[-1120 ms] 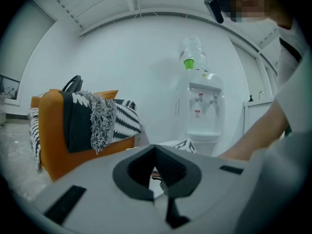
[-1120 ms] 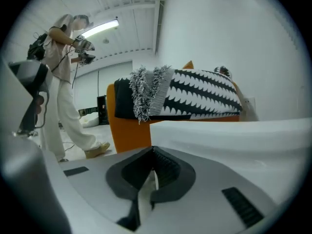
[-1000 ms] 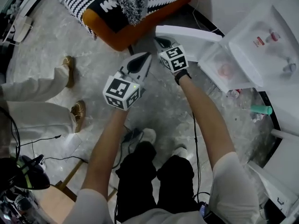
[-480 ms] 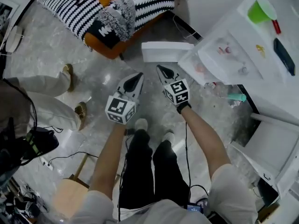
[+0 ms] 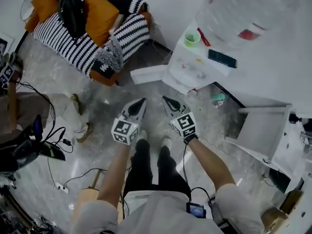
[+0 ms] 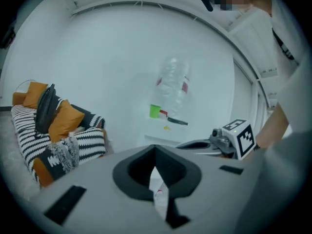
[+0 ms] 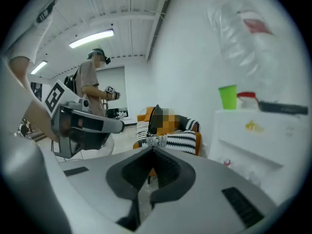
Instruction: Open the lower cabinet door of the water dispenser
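The white water dispenser stands against the wall with a clear bottle on top and a green cup on its shelf. Its lower cabinet door stands swung out to the left. My left gripper and right gripper hang side by side in the air, well short of the door, touching nothing. Both are shut and empty. The left gripper view shows the dispenser ahead past its shut jaws. In the right gripper view the dispenser is at the right, beyond that gripper's tips.
A striped sofa with orange cushions fills the far left. Another person's leg and shoe and loose cables are on the floor at left. A white cabinet with an open door stands at right. A person stands behind.
Both grippers have lifted up and back from the cabinet door, and the head view has risen with them. The door stays swung open. Both grippers stay shut.
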Motion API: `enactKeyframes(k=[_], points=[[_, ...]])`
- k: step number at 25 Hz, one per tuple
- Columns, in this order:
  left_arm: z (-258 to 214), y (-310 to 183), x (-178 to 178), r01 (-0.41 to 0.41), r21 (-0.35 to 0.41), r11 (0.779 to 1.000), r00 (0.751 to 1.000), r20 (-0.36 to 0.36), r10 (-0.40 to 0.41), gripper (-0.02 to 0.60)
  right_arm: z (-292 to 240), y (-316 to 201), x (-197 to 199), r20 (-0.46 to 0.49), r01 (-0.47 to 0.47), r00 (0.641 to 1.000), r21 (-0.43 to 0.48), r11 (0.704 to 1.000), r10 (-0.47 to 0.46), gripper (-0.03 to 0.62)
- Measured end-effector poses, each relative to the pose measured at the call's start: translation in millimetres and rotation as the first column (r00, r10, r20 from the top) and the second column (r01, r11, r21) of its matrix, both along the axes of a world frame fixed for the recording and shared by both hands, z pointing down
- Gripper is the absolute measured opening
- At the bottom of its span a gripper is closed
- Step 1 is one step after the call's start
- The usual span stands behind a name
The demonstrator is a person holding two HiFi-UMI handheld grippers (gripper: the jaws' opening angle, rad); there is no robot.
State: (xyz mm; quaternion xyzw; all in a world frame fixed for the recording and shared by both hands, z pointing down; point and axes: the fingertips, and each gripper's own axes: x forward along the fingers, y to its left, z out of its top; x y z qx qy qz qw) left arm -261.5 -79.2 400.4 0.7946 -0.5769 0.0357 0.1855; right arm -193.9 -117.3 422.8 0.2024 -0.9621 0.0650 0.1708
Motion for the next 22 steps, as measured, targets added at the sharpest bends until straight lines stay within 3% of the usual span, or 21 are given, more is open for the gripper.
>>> enactKeyframes(k=[5,9,16,22], points=[[-98.4,-0.5,43.5,-0.061,0.055,0.997,0.998,-0.002,0.061,0.002,-116.0,18.4,50.1,0.037,-0.112,0.993,0.05,0.992,0.11,0.009],[-161.8,-5.7,75.7,-0.12,0.099,0.988,0.993,0.011,0.119,0.002,-184.2,14.6,98.2,0.075,-0.254,0.966,0.09,0.963,0.248,0.009],[-255.0,-0.6,134.8,-0.179,0.185,0.966,0.983,0.061,0.171,0.002,-282.6,17.3,191.4,0.195,-0.52,0.846,0.102,0.848,0.496,0.009],[-305.6,-4.7,177.1,-0.271,0.267,0.925,0.962,0.11,0.25,0.002,-328.8,24.6,225.7,0.193,-0.622,0.782,0.169,0.765,0.593,0.009]])
